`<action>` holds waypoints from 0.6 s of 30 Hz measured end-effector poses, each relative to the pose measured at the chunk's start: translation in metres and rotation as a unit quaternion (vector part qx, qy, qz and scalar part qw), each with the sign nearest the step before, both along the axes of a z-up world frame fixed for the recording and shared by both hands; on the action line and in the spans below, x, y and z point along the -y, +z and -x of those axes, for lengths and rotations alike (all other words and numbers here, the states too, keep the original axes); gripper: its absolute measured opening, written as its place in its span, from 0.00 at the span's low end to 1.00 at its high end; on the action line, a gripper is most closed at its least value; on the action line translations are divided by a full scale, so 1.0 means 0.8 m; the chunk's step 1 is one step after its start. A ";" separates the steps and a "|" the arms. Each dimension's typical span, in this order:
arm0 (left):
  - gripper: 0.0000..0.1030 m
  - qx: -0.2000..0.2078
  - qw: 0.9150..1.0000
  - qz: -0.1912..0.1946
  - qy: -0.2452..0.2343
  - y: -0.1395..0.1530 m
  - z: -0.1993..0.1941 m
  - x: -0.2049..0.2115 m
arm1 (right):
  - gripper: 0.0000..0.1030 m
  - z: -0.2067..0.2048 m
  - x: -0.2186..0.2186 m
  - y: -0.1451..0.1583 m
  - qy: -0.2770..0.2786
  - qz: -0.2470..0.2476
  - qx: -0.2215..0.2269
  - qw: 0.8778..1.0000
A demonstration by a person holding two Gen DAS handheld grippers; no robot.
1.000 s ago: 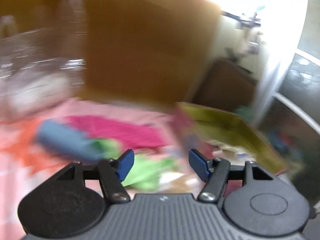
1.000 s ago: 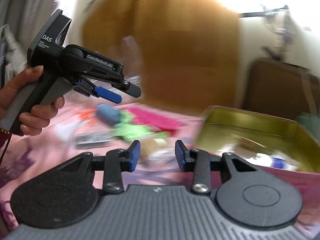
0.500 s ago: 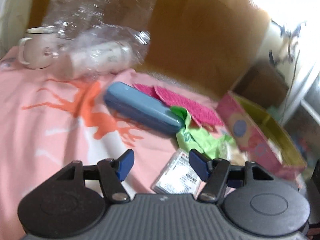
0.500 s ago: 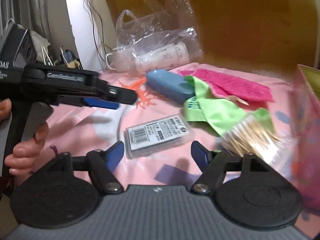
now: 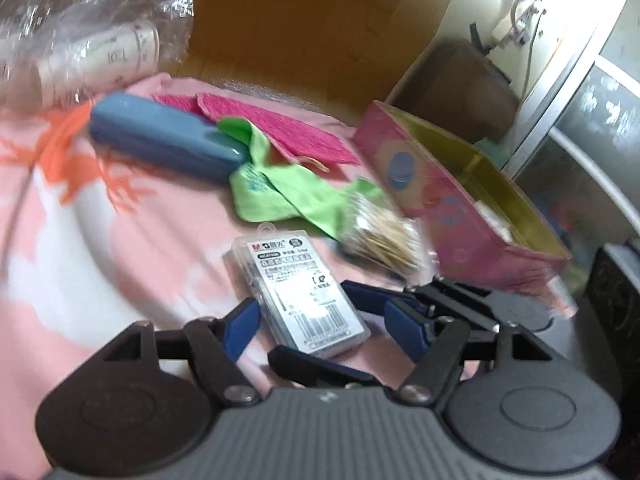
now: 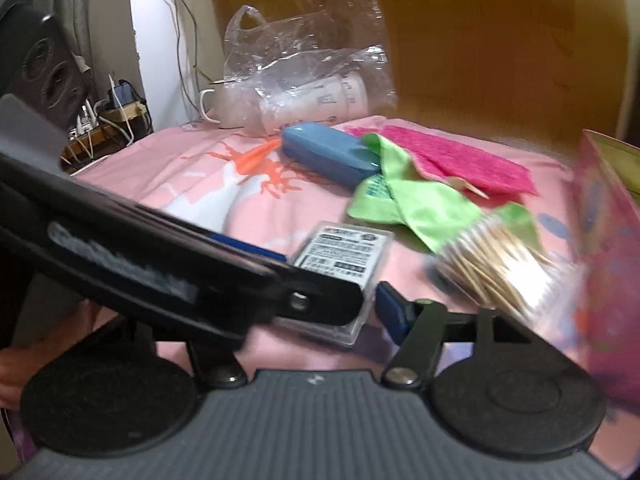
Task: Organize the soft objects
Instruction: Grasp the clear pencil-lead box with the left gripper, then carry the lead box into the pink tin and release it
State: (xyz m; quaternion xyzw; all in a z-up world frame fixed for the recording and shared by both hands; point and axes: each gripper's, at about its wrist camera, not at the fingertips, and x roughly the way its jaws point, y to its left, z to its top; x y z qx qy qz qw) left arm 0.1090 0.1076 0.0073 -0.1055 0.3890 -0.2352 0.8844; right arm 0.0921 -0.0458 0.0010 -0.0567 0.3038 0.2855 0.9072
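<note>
A green cloth (image 5: 280,196) (image 6: 416,208) lies crumpled on the pink sheet, overlapping a flat pink cloth (image 5: 280,128) (image 6: 460,156) behind it. Nearer, a clear plastic box (image 5: 304,292) (image 6: 344,256) with a barcode label lies between the jaws of both grippers. My left gripper (image 5: 322,330) straddles it with its jaws opening, the right pad clear of the box. My right gripper (image 6: 316,304) comes in from the right, its jaws closing around the box. Its fingers (image 5: 320,366) show dark at the box's near end. The left gripper's body (image 6: 160,272) hides the right gripper's left finger.
A blue hard case (image 5: 164,144) (image 6: 332,156) lies left of the cloths. A bundle of cotton swabs (image 5: 380,236) (image 6: 496,268) sits beside an open pink tin (image 5: 440,200) (image 6: 608,220) on the right. A plastic bag with cups (image 6: 312,76), a mug (image 6: 216,108) and a cardboard box (image 5: 320,20) stand behind.
Both grippers have come down and closed in on the clear box. The left gripper now crosses the right wrist view. Left jaws stand wider, right jaws narrower than half a second ago.
</note>
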 end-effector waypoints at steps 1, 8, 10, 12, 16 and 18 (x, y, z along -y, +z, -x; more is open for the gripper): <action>0.68 -0.003 1.000 0.012 0.001 0.000 0.009 0.003 | 0.65 0.006 0.006 0.000 -0.002 -0.002 0.002 1.000; 0.67 0.006 0.999 0.029 0.017 0.001 0.048 0.045 | 0.65 0.062 0.027 0.010 -0.020 0.013 0.087 0.996; 0.67 0.019 0.999 0.023 0.015 0.008 0.059 0.059 | 0.65 0.074 0.034 0.018 -0.027 0.014 0.121 0.992; 0.67 0.029 0.999 0.025 0.012 0.022 0.063 0.069 | 0.65 0.082 0.047 0.029 -0.039 0.013 0.153 0.987; 0.67 0.052 0.998 0.039 -0.007 0.055 0.062 0.094 | 0.65 0.088 0.080 0.053 -0.073 -0.004 0.198 0.978; 0.67 0.068 0.997 0.039 -0.022 0.073 0.061 0.113 | 0.65 0.089 0.101 0.068 -0.095 -0.003 0.228 0.969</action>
